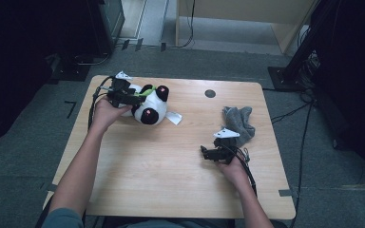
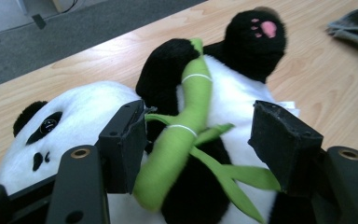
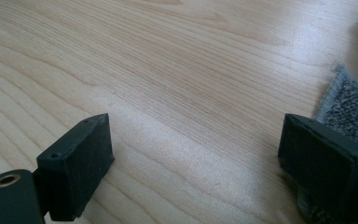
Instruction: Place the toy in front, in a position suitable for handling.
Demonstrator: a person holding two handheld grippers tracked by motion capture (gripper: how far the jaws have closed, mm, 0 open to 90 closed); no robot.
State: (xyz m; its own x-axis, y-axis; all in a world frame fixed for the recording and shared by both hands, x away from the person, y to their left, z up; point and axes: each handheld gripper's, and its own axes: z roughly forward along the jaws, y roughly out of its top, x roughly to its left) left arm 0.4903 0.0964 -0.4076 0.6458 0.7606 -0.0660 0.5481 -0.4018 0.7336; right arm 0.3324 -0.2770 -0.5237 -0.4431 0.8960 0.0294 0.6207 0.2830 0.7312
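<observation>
While both tongs gape wide, one panda (image 1: 148,104) and one grey cloth (image 1: 238,121) lie apart.

A plush panda (image 1: 148,102) lies on its back on the table (image 1: 171,161) near the far left corner, with a bamboo stalk (image 2: 179,140) across its belly and a tag (image 1: 173,118) on the table just to its right. The left gripper (image 1: 135,97) sits over the panda from the left, its jaws standing on either side of the stalk. A crumpled cloth (image 1: 238,122) lies toward the right edge, and the right gripper (image 1: 208,153) rests on the table just in front of and left of it, well apart from the panda; a round grommet (image 1: 210,93) sits near the far edge between panda and cloth.
</observation>
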